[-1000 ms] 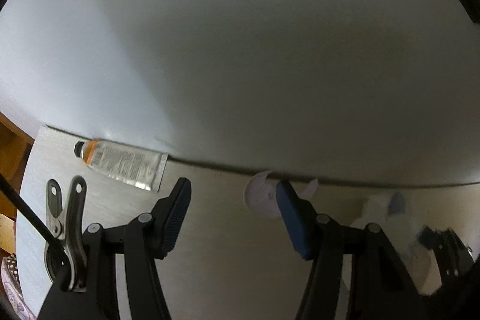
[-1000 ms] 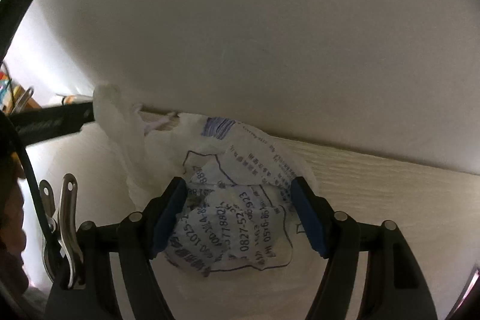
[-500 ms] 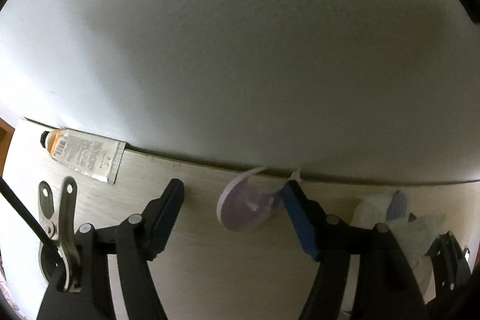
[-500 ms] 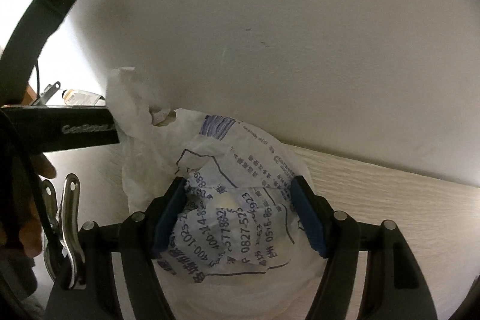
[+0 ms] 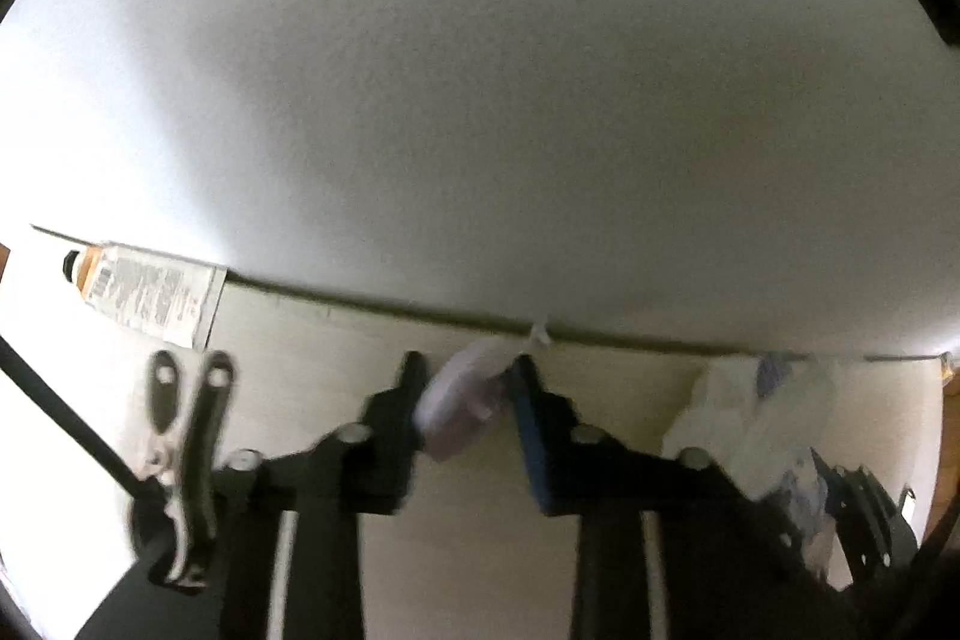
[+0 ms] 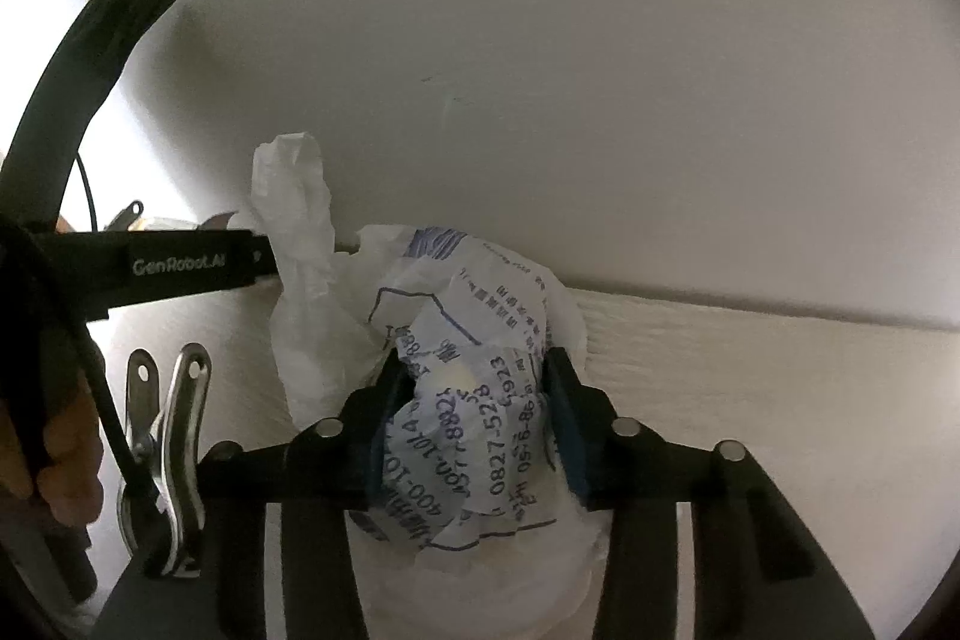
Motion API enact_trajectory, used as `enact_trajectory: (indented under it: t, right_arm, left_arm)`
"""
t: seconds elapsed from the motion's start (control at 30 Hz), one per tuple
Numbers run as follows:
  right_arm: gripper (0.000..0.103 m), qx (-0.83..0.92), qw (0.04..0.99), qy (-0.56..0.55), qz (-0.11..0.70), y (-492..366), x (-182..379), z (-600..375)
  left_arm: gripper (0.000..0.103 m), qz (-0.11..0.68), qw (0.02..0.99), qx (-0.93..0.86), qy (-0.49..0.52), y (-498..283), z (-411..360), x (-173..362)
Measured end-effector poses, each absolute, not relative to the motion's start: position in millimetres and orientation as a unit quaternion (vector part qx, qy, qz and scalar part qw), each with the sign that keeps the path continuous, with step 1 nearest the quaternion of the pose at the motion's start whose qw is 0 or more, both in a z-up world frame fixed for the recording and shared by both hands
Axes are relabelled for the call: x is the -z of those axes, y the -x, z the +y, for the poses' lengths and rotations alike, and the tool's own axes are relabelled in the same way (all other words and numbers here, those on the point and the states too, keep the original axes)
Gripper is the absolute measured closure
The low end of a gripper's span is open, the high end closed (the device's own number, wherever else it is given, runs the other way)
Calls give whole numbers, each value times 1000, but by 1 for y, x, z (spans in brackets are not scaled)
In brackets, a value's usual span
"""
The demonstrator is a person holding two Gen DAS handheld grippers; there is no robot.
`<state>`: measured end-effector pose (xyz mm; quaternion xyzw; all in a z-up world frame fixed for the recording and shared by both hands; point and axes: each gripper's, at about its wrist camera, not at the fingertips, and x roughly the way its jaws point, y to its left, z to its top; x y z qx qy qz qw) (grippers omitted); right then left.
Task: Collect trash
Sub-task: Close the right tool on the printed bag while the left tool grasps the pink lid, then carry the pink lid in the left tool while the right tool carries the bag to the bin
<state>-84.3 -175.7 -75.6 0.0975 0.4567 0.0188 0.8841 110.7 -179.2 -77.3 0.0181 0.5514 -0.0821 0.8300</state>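
along the white wall [image 5: 480, 100], where the pale wooden tabletop [image 5: 336, 346] meets it in a dark seam, most of what can be seen is gathered. the stretch of tabletop to the right of the plastic bag [image 6: 480, 400], as the right wrist view shows it, is lying bare up to the wall. at the left end of the seam, in the left wrist view, a printed tube with a dark cap [image 5: 147, 289] is lying flat against the wall, well apart from the grippers.

the plastic bag, white with blue print, is sitting against the wall, its twisted handle [image 6: 297, 214] standing up at its left side. what it is holding cannot be made out through the crumpled film.

the left gripper [image 5: 465, 394] is being pressed shut on a thin pale lilac round lid [image 5: 459, 409], tilted on edge just in front of the wall; its jaws have just been closing, and the lid is caught between them. a small white scrap [image 5: 539, 331] is sticking up at the seam just behind the lid.

the right gripper [image 6: 474, 412] is being squeezed onto the printed front of the bag, both blue pads [image 6: 567, 436] denting the film; its jaws have just been closing on it. beside the bag's handle the black body of the left gripper is reaching in, with a person's fingers [image 6: 66, 466] being seen lower left.
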Motion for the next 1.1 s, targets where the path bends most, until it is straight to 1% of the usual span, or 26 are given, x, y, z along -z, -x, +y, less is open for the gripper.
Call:
enact_trajectory:
  t: [0.03,0.13,0.2,0.37,0.53,0.8,1.03,1.1]
  right_arm:
    - [63,-18,884,-100,456,86,73,-176]
    - [72,-18,886,-107,451,94,66,-174]
    - [74,-18,887,-109,449,100,60,-167]
    - [77,-14,887,-119,446,112,51,-167]
    - [79,-9,887,-128,443,108,40,-164]
    - [85,-25,889,-157,429,112,40,-158]
    - [87,-56,902,-157,399,123,16,-142]
    - [87,-57,905,-155,393,127,8,-138]
  left_arm:
    - [91,553,829,81,-23,-108,-178,76]
    - [91,564,822,83,-17,-102,-171,80]
    - [91,565,820,84,-18,-98,-165,81]
    - [91,563,822,88,-20,-99,-152,83]
    - [91,559,823,96,-17,-93,-158,68]
    - [91,559,823,95,-37,-74,-157,48]
    - [91,545,832,104,-32,-68,-145,31]
    - [91,539,836,99,-29,-65,-129,30]
